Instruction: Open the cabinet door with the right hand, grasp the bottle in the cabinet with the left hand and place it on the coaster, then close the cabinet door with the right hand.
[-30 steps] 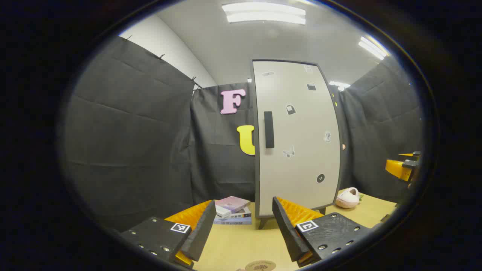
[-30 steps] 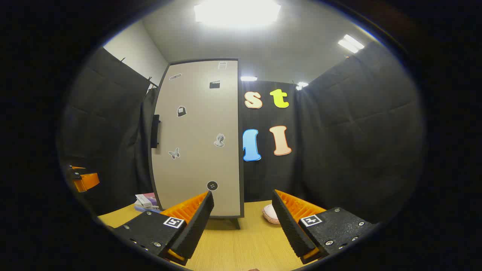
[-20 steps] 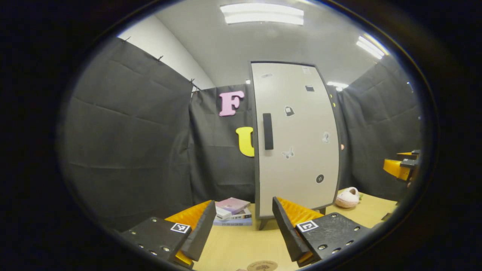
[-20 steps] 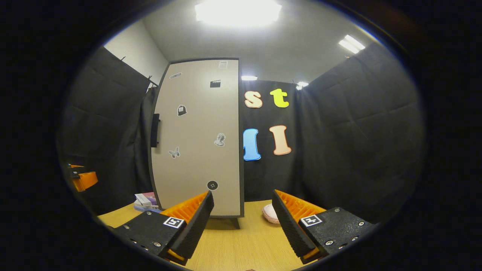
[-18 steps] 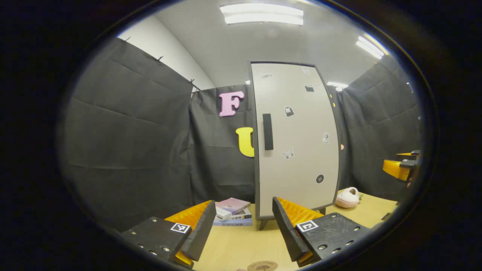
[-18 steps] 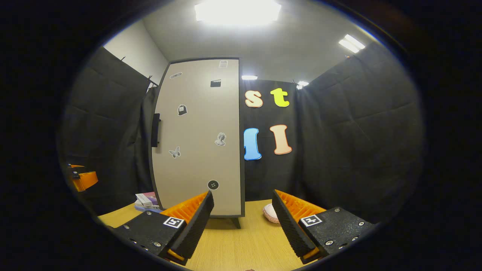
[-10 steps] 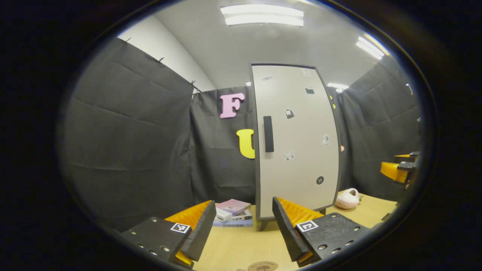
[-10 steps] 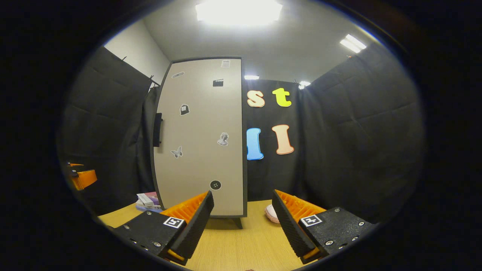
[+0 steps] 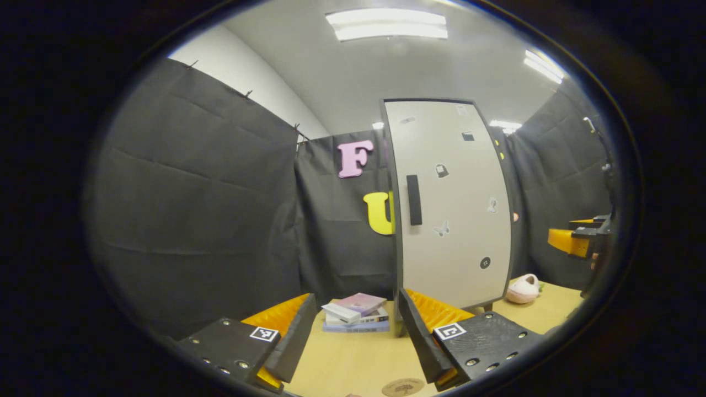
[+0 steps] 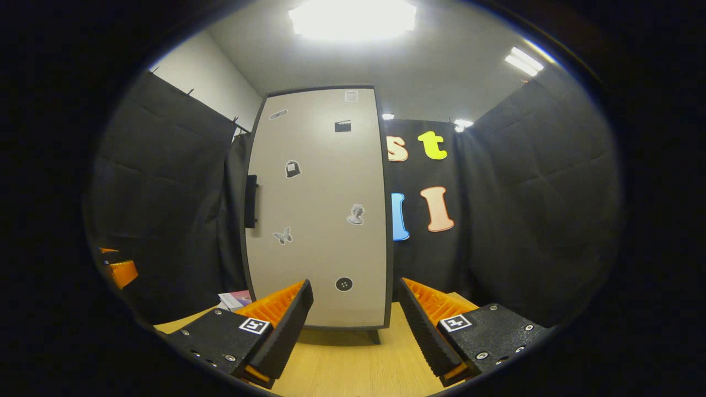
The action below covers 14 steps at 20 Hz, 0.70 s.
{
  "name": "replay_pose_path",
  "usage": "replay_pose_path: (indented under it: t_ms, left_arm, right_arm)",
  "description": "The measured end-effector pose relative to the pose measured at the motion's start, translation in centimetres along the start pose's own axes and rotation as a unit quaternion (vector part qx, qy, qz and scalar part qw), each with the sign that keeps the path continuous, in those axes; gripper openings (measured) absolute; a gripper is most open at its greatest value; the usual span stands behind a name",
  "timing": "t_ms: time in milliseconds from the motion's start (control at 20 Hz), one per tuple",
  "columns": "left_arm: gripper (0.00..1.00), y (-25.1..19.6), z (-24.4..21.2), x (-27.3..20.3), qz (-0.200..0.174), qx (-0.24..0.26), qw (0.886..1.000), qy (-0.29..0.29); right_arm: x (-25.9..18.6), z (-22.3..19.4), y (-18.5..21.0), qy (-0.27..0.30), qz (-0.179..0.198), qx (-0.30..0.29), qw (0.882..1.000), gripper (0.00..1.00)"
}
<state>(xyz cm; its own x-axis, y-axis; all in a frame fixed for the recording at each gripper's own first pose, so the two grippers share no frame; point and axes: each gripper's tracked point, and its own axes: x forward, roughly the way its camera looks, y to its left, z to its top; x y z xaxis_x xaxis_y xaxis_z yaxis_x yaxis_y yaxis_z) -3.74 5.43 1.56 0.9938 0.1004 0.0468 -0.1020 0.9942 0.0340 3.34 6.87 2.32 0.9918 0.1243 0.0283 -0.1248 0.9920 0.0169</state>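
A tall pale cabinet [image 9: 452, 220] with a dark frame stands on the wooden table, its door [image 10: 325, 220] closed and dotted with small stickers. A black vertical handle [image 9: 413, 199] sits near the door's left edge, also seen side-on as the handle [image 10: 251, 201] in the right gripper view. The bottle is hidden behind the door. A round coaster [image 9: 402, 387] lies on the table just below my left gripper [image 9: 356, 331], which is open and empty. My right gripper [image 10: 356, 325] is open too, facing the door from a short distance, and appears at far right as the right gripper [image 9: 573, 242].
A small stack of books [image 9: 356, 311] lies left of the cabinet foot. A pink plush slipper [image 9: 523, 289] rests on the table right of the cabinet. Black cloth walls close in on all sides. The left gripper [image 10: 118, 270] shows at the far left edge.
Both views have shifted: the cabinet now sits further right in each. In the right gripper view the door looks larger and closer. Both grippers stay open.
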Motion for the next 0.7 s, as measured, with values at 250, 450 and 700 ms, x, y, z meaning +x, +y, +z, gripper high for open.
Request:
replay_pose_path:
  t_ms: [250, 450, 700]
  left_arm:
    - [0.91, 4.2, 0.4, -1.8, 0.044, 0.006, 0.999, -0.003]
    - [0.86, 7.6, 0.3, -3.3, 0.076, 0.011, 0.997, -0.002]
    - [0.91, 11.3, 0.1, -5.4, 0.114, 0.017, 0.993, 0.0]
  right_arm:
    - [2.4, 1.0, 3.6, -0.004, 0.034, 0.003, 0.999, 0.96]
    - [4.5, 2.3, 6.9, -0.005, 0.06, 0.014, 0.998, 0.96]
    - [7.5, 3.8, 10.5, -0.012, 0.081, 0.011, 0.997, 0.96]
